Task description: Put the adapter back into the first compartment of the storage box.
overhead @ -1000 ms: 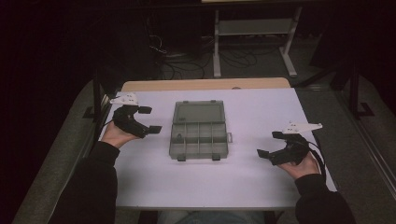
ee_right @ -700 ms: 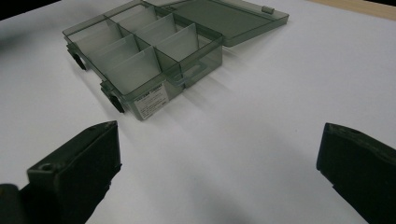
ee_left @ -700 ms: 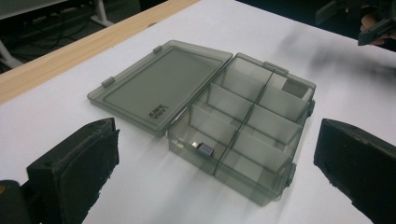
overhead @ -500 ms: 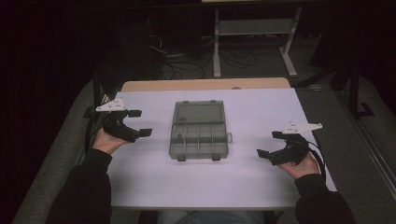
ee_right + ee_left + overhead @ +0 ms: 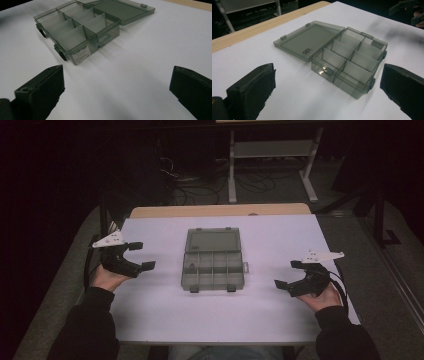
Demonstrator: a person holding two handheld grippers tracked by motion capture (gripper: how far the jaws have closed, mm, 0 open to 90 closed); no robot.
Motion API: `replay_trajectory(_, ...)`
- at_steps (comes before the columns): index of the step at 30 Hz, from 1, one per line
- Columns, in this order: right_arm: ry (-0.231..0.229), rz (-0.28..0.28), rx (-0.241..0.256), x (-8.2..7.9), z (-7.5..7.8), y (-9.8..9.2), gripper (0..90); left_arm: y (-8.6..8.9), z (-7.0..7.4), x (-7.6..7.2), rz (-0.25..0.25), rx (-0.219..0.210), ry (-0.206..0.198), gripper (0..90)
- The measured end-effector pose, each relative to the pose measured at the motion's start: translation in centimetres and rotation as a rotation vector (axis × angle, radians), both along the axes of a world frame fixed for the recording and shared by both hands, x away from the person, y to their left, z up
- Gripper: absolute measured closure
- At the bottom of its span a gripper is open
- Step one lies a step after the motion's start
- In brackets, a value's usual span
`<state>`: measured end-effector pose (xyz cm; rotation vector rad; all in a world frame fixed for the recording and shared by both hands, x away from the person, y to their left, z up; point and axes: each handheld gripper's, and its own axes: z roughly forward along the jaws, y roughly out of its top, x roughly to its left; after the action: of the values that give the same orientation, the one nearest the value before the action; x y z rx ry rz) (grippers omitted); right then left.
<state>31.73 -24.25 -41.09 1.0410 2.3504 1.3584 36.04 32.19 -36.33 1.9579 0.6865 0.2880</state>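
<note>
A smoky grey clear plastic compartment box point(image 5: 212, 270) lies in the middle of the white table point(image 5: 270, 315). Its lid point(image 5: 212, 241) is flung open flat on the far side. My left gripper point(image 5: 142, 255) hovers open at the table's left edge, well apart from the box. In the left gripper view the box point(image 5: 352, 62) sits ahead between the wide-apart jaws, with a small shiny piece point(image 5: 326, 69) in a near compartment. My right gripper point(image 5: 286, 274) is open at the right, also clear of the box. The right gripper view shows the box point(image 5: 75, 27) and a paper label point(image 5: 81, 54) on its side.
A wooden strip point(image 5: 220, 210) borders the table's far edge. Behind it on the dark floor stand a metal shelf frame point(image 5: 272, 155) and loose cables point(image 5: 195, 190). Bare white surface surrounds the box on all sides.
My left gripper has drawn away from the box toward the table's left edge and slightly nearer the person. The right gripper and the box have stayed put.
</note>
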Motion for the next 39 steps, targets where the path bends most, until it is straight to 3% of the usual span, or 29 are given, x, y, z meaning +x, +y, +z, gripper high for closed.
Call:
replay_trajectory(7,0.001,0.004,-0.002,0.1,0.0,0.1,0.0,0.6,-0.9,-0.9,0.032,0.015,-0.003,0.0)
replay_trajectory(26,0.005,0.003,-0.004,0.2,-0.1,0.2,0.0,3.9,-2.7,-3.2,0.132,-0.082,-0.06,0.0)
replay_trajectory(39,0.007,-0.001,-0.005,0.2,-0.1,0.2,0.0,5.5,-3.5,-4.2,0.177,-0.1,-0.049,0.0)
